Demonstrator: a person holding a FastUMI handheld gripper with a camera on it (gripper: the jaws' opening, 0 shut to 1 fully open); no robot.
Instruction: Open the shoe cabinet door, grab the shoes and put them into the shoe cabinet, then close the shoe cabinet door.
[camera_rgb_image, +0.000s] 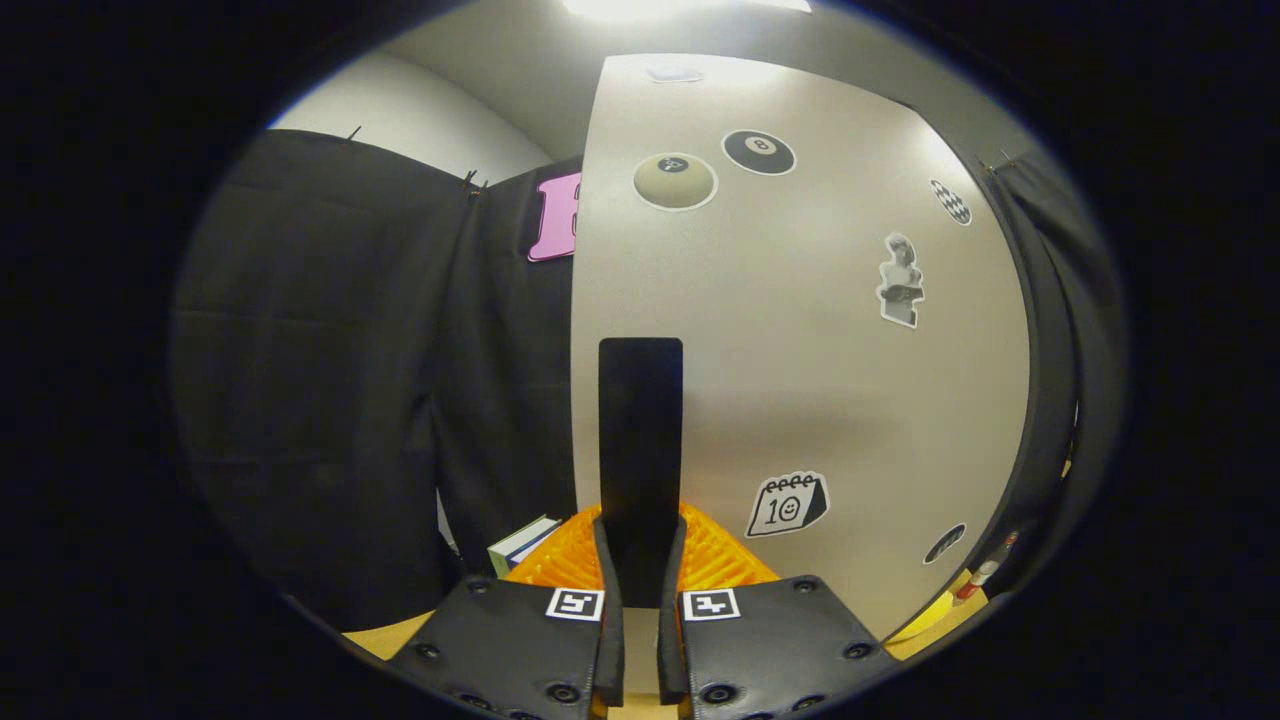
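- Claw: fingers drawn nearly together, one on either side of the foot of a dark upright handle. They look clamped on it, though the actual contact is hard to confirm from this angle.
- Handle: a flat vertical bar, rising straight up from between the fingers against the door face. Judged to be held so the door can be swung by it.
- Shoe cabinet door: pale panel directly ahead of the claw, extending to its right and above. It carries several stickers: two billiard balls up top, a figure to the right, a calendar just right of the handle's foot. Whether it stands ajar or fully shut cannot be told; its left edge shows free against the black curtain.
- Orange ribbed item: just beyond the fingers, both sides of the handle's base; identity unclear, mostly covered by the claw.
- Books: small stack left of the fingers, partly cut off.
- Worktop: wood-toned slivers flanking the claw body.
- Bottle: far right past the door's edge, too small to identify.
- Shoes and cabinet interior: hidden; stage of the task uncertain.
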